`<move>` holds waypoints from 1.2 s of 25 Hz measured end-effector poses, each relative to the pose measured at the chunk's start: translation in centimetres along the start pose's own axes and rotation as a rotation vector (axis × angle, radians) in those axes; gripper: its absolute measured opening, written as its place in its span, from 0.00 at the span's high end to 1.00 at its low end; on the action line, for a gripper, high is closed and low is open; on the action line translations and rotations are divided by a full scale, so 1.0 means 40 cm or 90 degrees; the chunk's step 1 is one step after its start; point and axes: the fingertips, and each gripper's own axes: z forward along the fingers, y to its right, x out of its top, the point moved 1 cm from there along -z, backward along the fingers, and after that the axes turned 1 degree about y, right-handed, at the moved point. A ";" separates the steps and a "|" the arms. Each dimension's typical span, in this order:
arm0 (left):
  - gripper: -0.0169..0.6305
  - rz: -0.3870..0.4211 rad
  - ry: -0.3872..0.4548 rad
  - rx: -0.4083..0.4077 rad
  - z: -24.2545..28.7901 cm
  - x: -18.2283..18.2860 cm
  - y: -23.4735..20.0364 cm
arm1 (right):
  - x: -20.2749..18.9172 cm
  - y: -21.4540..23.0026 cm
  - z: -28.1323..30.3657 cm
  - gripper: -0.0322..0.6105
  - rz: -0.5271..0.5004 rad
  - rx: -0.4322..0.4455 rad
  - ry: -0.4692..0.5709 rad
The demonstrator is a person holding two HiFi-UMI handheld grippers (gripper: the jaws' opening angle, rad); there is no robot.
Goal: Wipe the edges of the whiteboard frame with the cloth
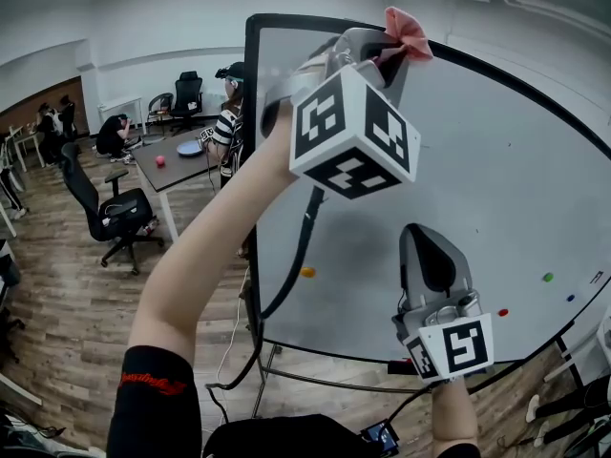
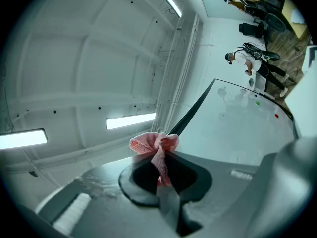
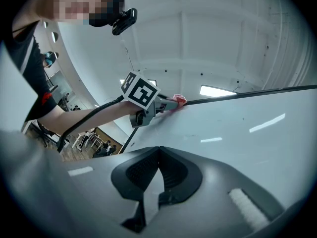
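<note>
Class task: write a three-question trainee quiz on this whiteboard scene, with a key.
1. True or false: the left gripper is shut on the cloth.
2. Which edge of the whiteboard frame is the cloth at? A top, B bottom, C left.
3. Fill in: the cloth is ____ in colour.
Key: 1 true; 2 A; 3 pink.

Open-plan office or lab: rolling office chairs [image 1: 113, 210], a tabletop [image 1: 178, 167], a whiteboard [image 1: 506, 179] on a stand, plank wood floor [image 1: 57, 313], ceiling strip lights [image 2: 130, 121], people [image 1: 115, 135] seated at the back.
</note>
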 end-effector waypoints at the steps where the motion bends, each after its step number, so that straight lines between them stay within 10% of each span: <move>1: 0.94 0.002 -0.001 0.001 -0.003 -0.005 -0.004 | -0.003 -0.005 0.005 0.95 0.001 0.001 0.001; 30: 0.94 0.002 -0.016 0.010 -0.074 -0.112 -0.113 | -0.046 -0.123 0.099 0.95 0.005 0.006 -0.016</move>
